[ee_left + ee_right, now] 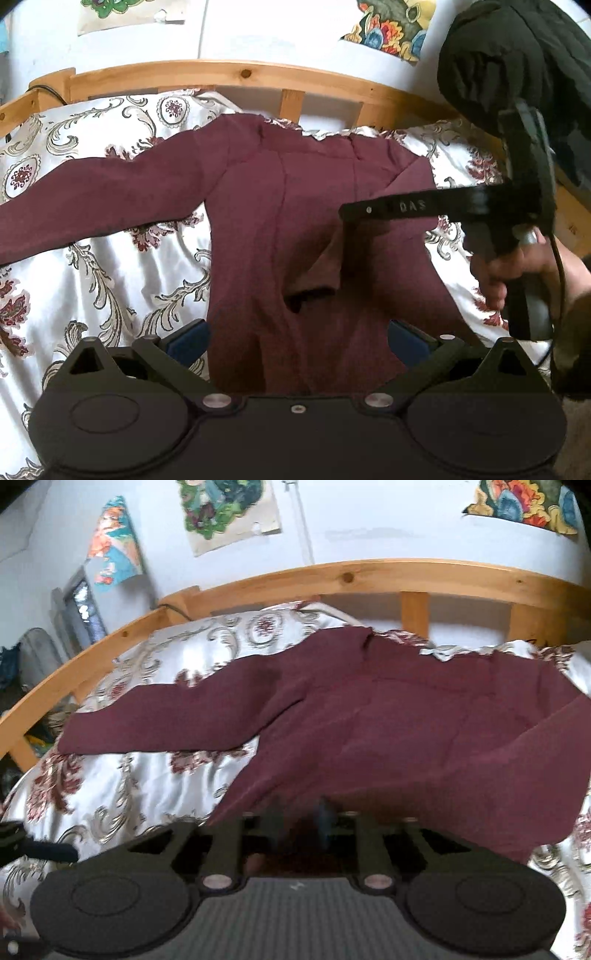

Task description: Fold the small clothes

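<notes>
Reaching sideways over the maroon shirt, right gripper (grasp unclear); left gripper wide, empty.

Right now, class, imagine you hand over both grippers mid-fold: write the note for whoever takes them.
Left gripper: open, hovering over the near end of the maroon top, holding nothing.
Right gripper: jaws partly apart, at the cuff of the near sleeve.
Things: the top lies on the patterned bed cover.
Done: near sleeve folded across the body.
Left: far sleeve lies spread out sideways; fold it in, then probably fold the body.
</notes>
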A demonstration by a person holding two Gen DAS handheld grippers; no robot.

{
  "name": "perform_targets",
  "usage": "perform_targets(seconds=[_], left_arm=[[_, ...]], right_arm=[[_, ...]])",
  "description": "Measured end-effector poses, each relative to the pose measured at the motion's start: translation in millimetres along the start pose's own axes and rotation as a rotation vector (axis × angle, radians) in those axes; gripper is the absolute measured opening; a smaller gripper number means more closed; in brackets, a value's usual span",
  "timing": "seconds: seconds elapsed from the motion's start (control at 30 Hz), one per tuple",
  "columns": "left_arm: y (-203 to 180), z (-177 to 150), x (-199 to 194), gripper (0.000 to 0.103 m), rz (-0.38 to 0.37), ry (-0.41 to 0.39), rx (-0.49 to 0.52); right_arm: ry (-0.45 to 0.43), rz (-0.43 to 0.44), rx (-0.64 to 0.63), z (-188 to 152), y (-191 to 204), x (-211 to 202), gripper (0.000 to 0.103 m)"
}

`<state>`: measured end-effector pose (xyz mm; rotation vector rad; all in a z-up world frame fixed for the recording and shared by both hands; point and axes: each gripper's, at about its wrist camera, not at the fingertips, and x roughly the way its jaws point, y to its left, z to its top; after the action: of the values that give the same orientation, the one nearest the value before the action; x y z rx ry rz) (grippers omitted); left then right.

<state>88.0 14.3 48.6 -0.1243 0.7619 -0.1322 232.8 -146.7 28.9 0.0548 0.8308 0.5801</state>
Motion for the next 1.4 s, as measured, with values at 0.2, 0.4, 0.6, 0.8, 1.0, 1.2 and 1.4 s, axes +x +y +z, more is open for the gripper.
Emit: perform_targets(seconds=[0.2, 0.4, 0.6, 0.8, 1.0, 1.2, 1.4], left_arm=[[-6.6, 1.5, 15.7, 0.102, 0.025, 0.036, 0.018], [-22.1, 5.0, 36.8, 0.102, 0.058, 0.038, 0.101], [-22.5, 23.4, 76.1, 0.102, 0.141, 0.005, 0.110], [-8.9, 44.0, 121.8, 0.102, 0.215, 0.007, 0.063], [2.9, 54.4, 159.4, 0.102, 0.271, 0.049, 0.014], [9.2, 55.0, 180.5, 0.102, 0.301, 0.100, -0.008], [12.1, 51.8, 194.2, 0.102, 0.269, 0.154, -0.110]], right_arm=[[-0.121, -0.024, -0.028, -26.5, -12.5, -27.5, 0.071], [-0.186, -0.279, -0.052, -46.7, -62.9, -41.2, 0.077], [-0.281, -0.436, 0.126, -51.1, -140.5, -32.0, 0.077], [-0.377, -0.405, 0.287, -46.5, -198.9, -21.7, 0.073], [-0.413, -0.317, 0.347, -42.2, -228.5, -5.6, 0.068], [-0.487, -0.253, 0.449, -36.9, -251.1, 2.1, 0.009], [-0.513, -0.290, 0.525, -37.3, -265.2, -9.6, 0.008]])
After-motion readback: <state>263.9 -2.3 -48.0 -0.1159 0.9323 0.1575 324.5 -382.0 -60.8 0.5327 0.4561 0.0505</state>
